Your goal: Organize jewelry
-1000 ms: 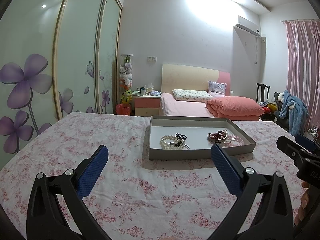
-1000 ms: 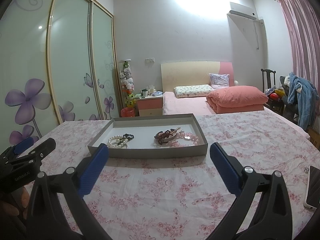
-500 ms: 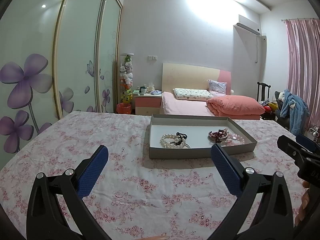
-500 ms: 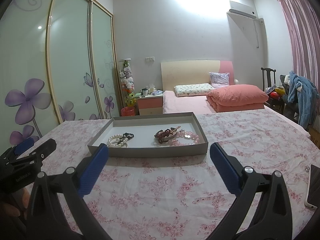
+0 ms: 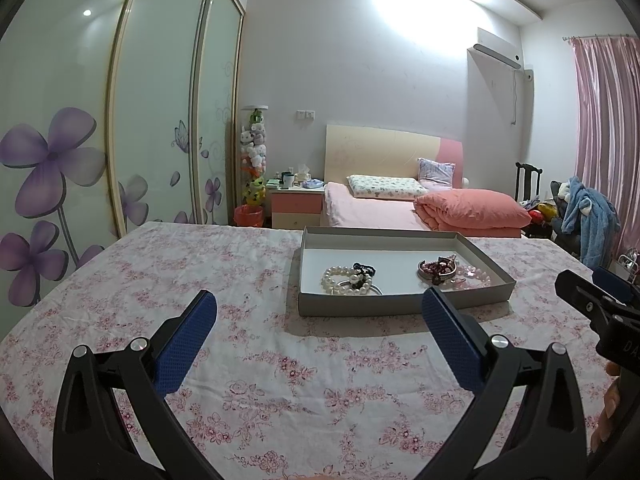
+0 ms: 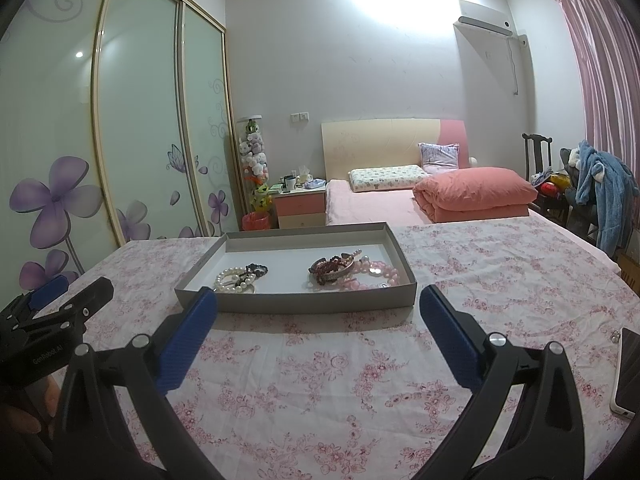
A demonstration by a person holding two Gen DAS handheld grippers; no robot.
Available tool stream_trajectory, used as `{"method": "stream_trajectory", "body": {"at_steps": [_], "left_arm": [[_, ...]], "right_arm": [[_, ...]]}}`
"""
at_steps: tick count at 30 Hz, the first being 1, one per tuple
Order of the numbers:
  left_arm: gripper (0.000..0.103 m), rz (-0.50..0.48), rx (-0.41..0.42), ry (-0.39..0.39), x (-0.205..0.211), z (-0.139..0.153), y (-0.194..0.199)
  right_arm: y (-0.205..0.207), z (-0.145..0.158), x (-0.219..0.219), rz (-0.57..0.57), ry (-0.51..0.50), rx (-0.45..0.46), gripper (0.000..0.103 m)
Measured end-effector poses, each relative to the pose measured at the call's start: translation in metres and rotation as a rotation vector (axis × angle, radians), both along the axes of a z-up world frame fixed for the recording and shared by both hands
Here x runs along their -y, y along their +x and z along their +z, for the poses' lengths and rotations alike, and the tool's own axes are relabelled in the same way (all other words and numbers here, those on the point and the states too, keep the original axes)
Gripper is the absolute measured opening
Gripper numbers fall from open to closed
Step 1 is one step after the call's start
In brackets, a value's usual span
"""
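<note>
A shallow grey box (image 5: 400, 304) (image 6: 296, 302) sits on the floral tablecloth ahead of both grippers. In its left part lie a white pearl bracelet (image 5: 340, 280) (image 6: 234, 280) and a dark bead piece (image 5: 364, 269) (image 6: 258, 269). In its right part lie a dark red bead bracelet (image 5: 436, 269) (image 6: 328, 268) and a pink bead strand (image 5: 474, 274) (image 6: 378, 270). My left gripper (image 5: 320, 316) is open and empty, short of the box. My right gripper (image 6: 318, 314) is open and empty, just before the box's near wall.
A phone (image 6: 626, 372) lies at the table's right edge. The floral tablecloth (image 5: 200, 264) covers the table. Behind it stand a pink bed (image 5: 420, 208), a nightstand (image 5: 296, 206), a sliding wardrobe (image 5: 120, 140) and a chair with clothes (image 5: 588, 220).
Both grippers have tilted slightly; the box sits a little higher in the left view and a little nearer in the right view. Jaws stay open.
</note>
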State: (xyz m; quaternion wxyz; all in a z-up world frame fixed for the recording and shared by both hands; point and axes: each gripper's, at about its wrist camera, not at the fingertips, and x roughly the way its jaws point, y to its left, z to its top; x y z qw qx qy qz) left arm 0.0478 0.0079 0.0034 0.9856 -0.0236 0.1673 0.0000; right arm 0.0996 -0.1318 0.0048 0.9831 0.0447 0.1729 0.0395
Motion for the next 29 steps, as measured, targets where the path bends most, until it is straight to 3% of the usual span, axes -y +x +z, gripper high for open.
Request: {"method": "stream_trajectory", "body": {"at_steps": [29], "left_arm": [[0.101,-0.003,-0.009,0.001,-0.0039,-0.0011,-0.0014]], "right_arm": [[-0.0009,-0.002,-0.0004,-0.001,0.003,-0.005,0.099]]}}
